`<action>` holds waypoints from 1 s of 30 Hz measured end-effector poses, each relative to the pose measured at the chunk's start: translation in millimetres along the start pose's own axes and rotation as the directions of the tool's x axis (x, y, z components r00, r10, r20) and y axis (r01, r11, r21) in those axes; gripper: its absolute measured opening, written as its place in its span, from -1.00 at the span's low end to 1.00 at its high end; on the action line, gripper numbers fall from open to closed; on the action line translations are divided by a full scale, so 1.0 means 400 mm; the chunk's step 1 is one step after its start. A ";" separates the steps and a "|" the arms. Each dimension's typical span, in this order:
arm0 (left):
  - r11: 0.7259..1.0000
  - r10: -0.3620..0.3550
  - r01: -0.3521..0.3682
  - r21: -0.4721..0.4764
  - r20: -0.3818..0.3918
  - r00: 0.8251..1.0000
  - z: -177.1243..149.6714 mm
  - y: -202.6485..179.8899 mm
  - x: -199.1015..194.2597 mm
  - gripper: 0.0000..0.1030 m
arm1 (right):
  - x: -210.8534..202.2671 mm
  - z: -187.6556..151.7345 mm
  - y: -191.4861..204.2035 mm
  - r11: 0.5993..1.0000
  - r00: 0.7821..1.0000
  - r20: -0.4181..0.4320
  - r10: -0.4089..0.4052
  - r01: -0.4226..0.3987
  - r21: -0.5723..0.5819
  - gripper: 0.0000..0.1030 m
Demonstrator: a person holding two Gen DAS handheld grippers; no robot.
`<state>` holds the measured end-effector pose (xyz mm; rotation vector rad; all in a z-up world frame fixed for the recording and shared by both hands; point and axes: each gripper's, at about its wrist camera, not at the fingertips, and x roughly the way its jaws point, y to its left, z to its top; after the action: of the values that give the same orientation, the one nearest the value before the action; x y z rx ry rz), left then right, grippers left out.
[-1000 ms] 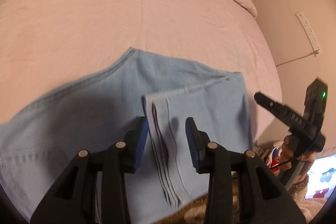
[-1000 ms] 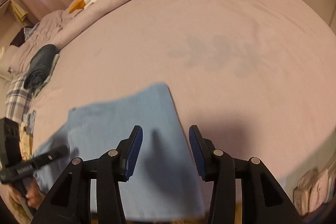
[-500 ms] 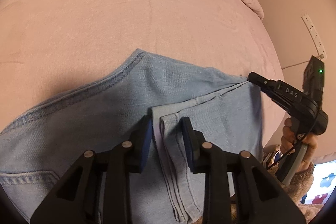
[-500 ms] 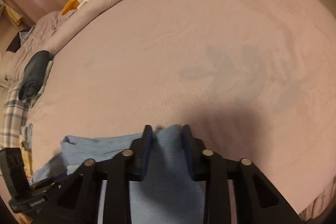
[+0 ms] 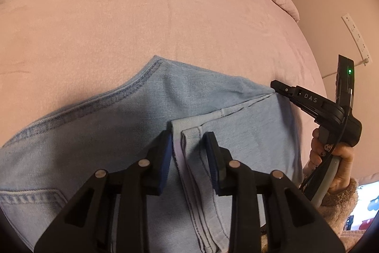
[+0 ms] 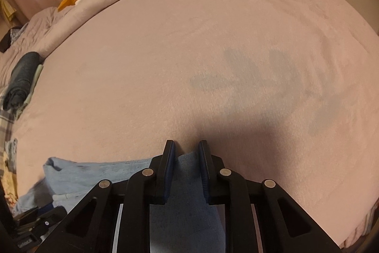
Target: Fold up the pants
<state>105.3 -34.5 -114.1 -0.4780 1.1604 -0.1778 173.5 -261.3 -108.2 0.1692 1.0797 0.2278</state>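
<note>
1. Two grippers were on the light-blue denim pants [image 5: 99, 134], which lay spread on the near part of the pink bed cover [image 5: 142, 16].
2. By my reading the fold was partly made: a leg end with its hems had been laid back over the wider body of the garment, and its edges were not yet squared. Further folding and flattening seemed to remain.
3. Left gripper [image 5: 188, 158]: its jaws had narrowed a little around the stacked hem layers, and the blue pads looked to be touching the cloth on both sides, so I took it as a pinch on the hems.
4. Right gripper [image 6: 183, 167]: its jaws had just been closing, with a strip of denim between them. The pads stood narrow and appeared to press that strip at the garment's far edge.
5. From the left wrist view the right gripper's tip sat at the corner of the folded leg, held by a hand [image 5: 331, 158] in a fuzzy sleeve.
6. Hidden or unclear: the waistband and the lower garment ran out of frame; the gripper bodies covered the cloth beneath them; how many layers each pinch held could not be told.
</note>
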 end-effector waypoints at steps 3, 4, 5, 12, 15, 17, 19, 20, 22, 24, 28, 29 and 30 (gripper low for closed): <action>0.994 -0.010 0.015 -0.110 0.045 0.999 -0.013 0.014 -0.011 -0.42 | -0.001 0.000 -0.003 1.000 1.000 0.004 -0.007 0.007 0.004 -0.65; 0.993 -0.006 0.013 -0.121 0.056 0.998 -0.018 0.013 -0.016 -0.43 | 0.001 0.001 -0.003 1.000 1.000 0.007 -0.010 0.010 0.005 -0.65; 0.994 0.006 0.001 -0.112 0.064 0.998 -0.025 0.006 -0.022 -0.46 | 0.002 0.002 -0.001 1.000 1.000 0.013 -0.013 0.013 0.006 -0.65; 0.998 0.038 -0.033 -0.049 0.118 0.992 -0.061 -0.004 -0.137 -0.01 | -0.081 -0.021 0.004 1.000 0.998 0.055 -0.018 0.017 0.019 -0.33; 0.999 0.035 -0.028 -0.042 0.177 0.984 -0.086 0.011 -0.205 0.26 | -0.164 -0.055 0.009 1.000 0.995 0.095 0.014 -0.013 -0.009 0.04; 0.998 0.039 -0.027 -0.057 0.211 0.977 -0.105 0.037 -0.257 0.38 | -0.215 -0.095 0.017 0.998 0.994 0.111 0.009 -0.002 -0.059 0.04; 0.997 0.049 -0.032 -0.072 0.236 0.971 -0.119 0.061 -0.296 0.46 | -0.236 -0.132 0.022 0.995 0.996 0.091 0.001 0.009 -0.099 0.04; 0.996 0.060 -0.040 -0.082 0.257 0.965 -0.129 0.079 -0.322 0.48 | -0.242 -0.156 0.022 0.993 0.997 0.074 -0.003 0.012 -0.115 0.04; 0.991 0.096 -0.065 -0.114 0.290 0.952 -0.148 0.112 -0.368 0.55 | -0.233 -0.191 0.026 0.992 1.000 0.028 -0.012 0.015 -0.124 0.04; 0.985 0.125 -0.079 -0.151 0.321 0.939 -0.159 0.135 -0.405 0.59 | -0.219 -0.224 0.015 0.994 0.999 -0.032 -0.004 0.000 -0.109 0.04; 0.962 0.193 -0.098 -0.256 0.377 0.906 -0.209 0.236 -0.483 0.64 | -0.156 -0.264 0.001 0.998 0.989 -0.147 -0.002 -0.008 -0.069 0.04; 0.954 0.212 -0.107 -0.282 0.373 0.903 -0.219 0.260 -0.492 0.64 | -0.147 -0.265 0.002 0.998 0.989 -0.145 -0.013 0.003 -0.065 0.05; 0.946 0.228 -0.115 -0.304 0.371 0.900 -0.228 0.277 -0.499 0.65 | -0.143 -0.262 0.008 0.997 0.989 -0.145 -0.030 0.020 -0.072 0.07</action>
<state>-69.2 114.1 -25.3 -0.6202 0.8155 0.2353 54.4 -270.7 -107.1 0.0762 1.2164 0.2582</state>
